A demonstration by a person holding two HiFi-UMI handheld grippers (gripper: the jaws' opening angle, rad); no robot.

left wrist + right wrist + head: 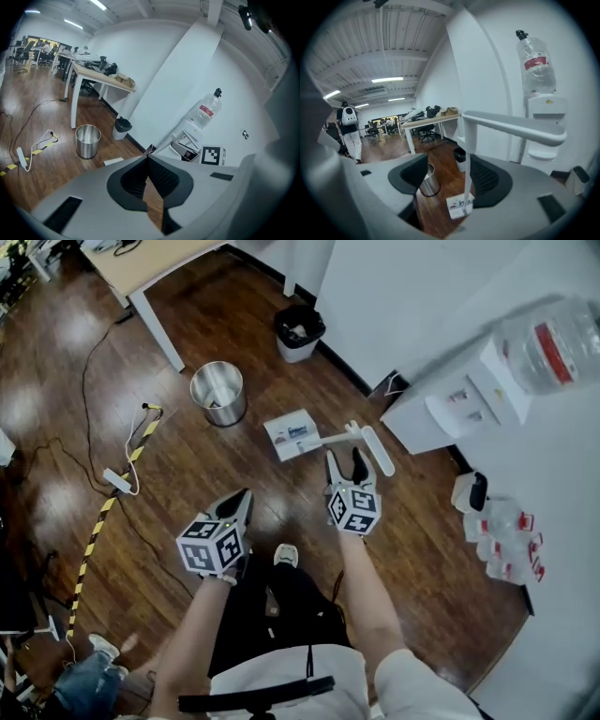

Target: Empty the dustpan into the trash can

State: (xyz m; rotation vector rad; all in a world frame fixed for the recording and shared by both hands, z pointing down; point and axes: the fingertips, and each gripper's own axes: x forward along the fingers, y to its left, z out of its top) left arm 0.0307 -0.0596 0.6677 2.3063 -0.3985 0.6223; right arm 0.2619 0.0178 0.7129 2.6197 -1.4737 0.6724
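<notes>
A white long-handled dustpan stands on the wood floor, its pan lying flat and its grip bar at the top. My right gripper is open, and the dustpan's thin pole stands between the jaws, close to the right-hand pad, with a gap on the left. The pan shows below and the grip bar crosses above. My left gripper hangs over bare floor left of the dustpan, shut and empty. A steel trash can stands beyond.
A small black bin sits by the white wall. A water dispenser with its bottle stands at the right, several bottles on the floor beside it. A desk leg, a power strip with cables and yellow-black tape lie to the left.
</notes>
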